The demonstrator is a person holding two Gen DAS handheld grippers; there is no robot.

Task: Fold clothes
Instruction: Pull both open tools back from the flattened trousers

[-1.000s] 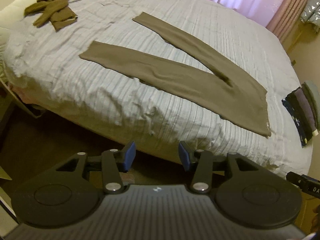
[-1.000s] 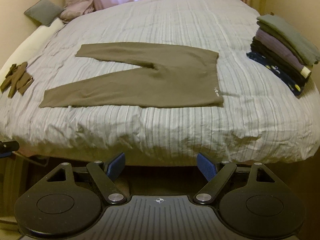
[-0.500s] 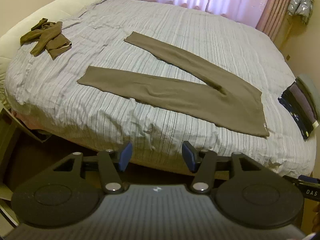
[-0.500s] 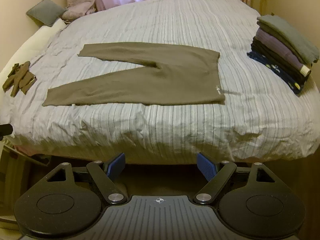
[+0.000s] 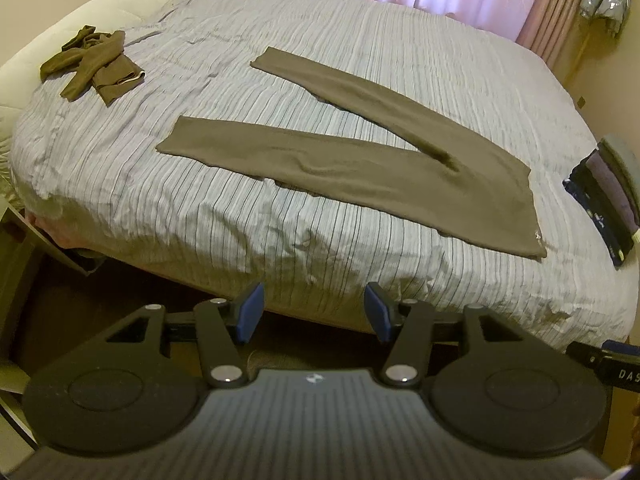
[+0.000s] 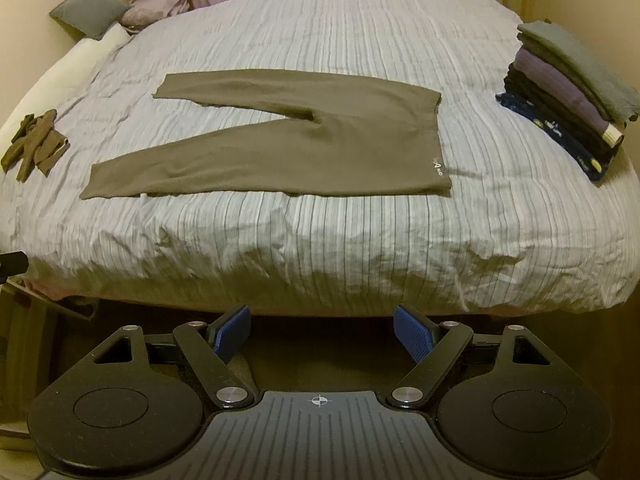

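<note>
Left gripper (image 5: 312, 312): jaws spread, nothing between the blue pads, held off the near edge of the bed (image 5: 360, 32) above dark floor. Right gripper (image 6: 320, 332): jaws likewise spread wide and empty, also short of the mattress edge. Neither tool touches any fabric.

Olive-brown leggings (image 6: 280, 148) lie flat on the striped grey duvet, legs splayed in a V, waistband toward the right side of the bed, cuffs toward the left. The near leg runs close to the duvet's front edge (within easy reach, in my judgement). The spread-out, smoothed layout suggests the garment is staged for folding; no fold is yet made in it.

At the right edge of the bed sits a stack of folded clothes (image 6: 568, 92), dark and purple items under a grey-green top piece, apparently the finished pile, well apart from the leggings. Near the left edge lies a crumpled olive garment (image 6: 36, 144), unfolded, likely waiting its turn.

Assessment: both tools are open in readiness; a probable first step is bringing one leg over the other.
</note>
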